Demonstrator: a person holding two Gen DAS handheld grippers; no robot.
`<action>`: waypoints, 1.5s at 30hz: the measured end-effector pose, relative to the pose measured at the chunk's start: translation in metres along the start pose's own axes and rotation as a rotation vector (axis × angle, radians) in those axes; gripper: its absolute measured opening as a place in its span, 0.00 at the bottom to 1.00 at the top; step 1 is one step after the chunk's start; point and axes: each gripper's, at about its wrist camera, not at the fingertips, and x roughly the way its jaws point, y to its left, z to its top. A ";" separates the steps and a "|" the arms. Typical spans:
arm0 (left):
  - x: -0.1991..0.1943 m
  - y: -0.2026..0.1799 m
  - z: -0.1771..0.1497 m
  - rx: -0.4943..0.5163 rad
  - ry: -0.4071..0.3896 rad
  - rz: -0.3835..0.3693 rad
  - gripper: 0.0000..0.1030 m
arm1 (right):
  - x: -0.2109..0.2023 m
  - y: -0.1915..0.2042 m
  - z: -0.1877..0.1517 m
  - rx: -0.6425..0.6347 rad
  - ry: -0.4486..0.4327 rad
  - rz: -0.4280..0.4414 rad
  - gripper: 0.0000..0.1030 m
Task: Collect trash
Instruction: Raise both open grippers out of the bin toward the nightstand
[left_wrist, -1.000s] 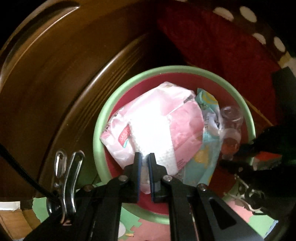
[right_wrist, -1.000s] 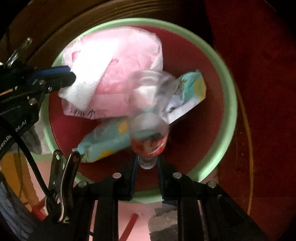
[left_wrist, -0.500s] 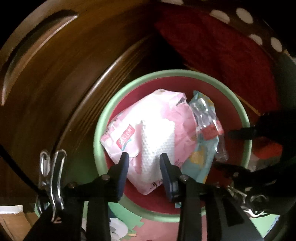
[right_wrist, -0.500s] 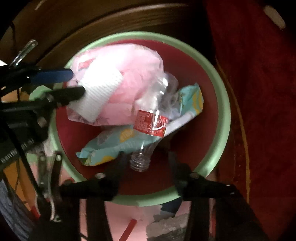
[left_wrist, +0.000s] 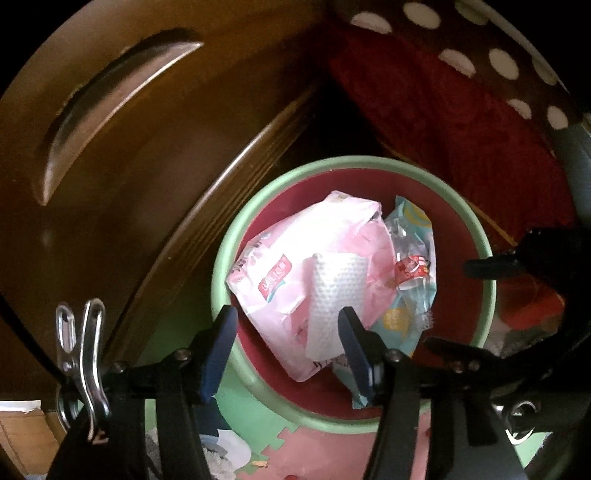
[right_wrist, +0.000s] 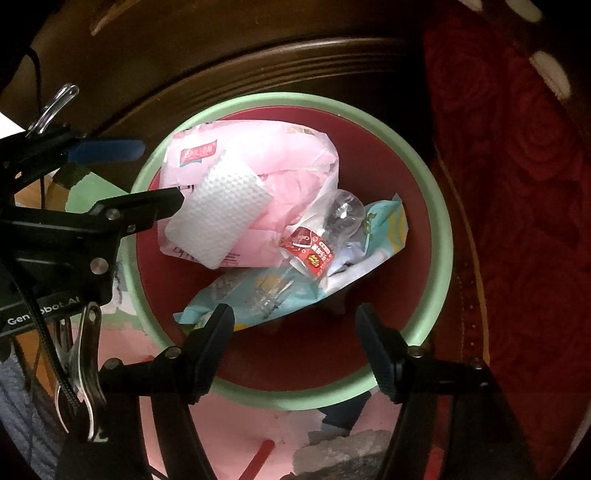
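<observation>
Big dark wooden cabinet (left_wrist: 110, 155) curves away beyond and to the left of the left hand-held gripper (left_wrist: 288, 328), and a deep red cloth (right_wrist: 517, 184) runs up the right side past the right hand-held gripper (right_wrist: 295, 325). Down below both of them sits the bin (left_wrist: 221, 273), green rim and red inside, on a pink and green foam floor mat (right_wrist: 229, 424).

Inside the bin, straight ahead of the left hand-held gripper's spread fingers, lies the pink bag (left_wrist: 280, 266), crumpled, the biggest piece in there. A white paper towel (left_wrist: 332, 295) lies flat on top of it, just ahead of that gripper's right finger and not pinched by anything. To the right of the pink bag sits the teal wrapper (right_wrist: 280, 291), just ahead of the right hand-held gripper, stretching from near its left fingertip off toward the bin's right wall. Across the wrapper lies a clear bottle (right_wrist: 325, 229) with a red label, on its side, leaning against the pink bag.

Both hand-held grippers point steeply down over the bin. The left one's jaws are opening, nothing between the pads. The right one's jaws are opening too, wide apart and empty, the bottle lying free beyond them. A steel clip (left_wrist: 83, 354) hangs at the left gripper's left side.
</observation>
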 end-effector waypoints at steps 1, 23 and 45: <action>-0.002 0.000 0.001 -0.001 -0.002 0.006 0.58 | -0.003 -0.003 0.004 -0.001 -0.001 0.006 0.68; -0.087 -0.014 -0.002 0.097 -0.162 0.174 0.58 | -0.035 -0.008 0.006 0.025 -0.046 0.186 0.74; -0.160 0.001 0.011 0.061 -0.292 -0.001 0.58 | -0.129 -0.031 0.007 0.035 -0.312 0.266 0.74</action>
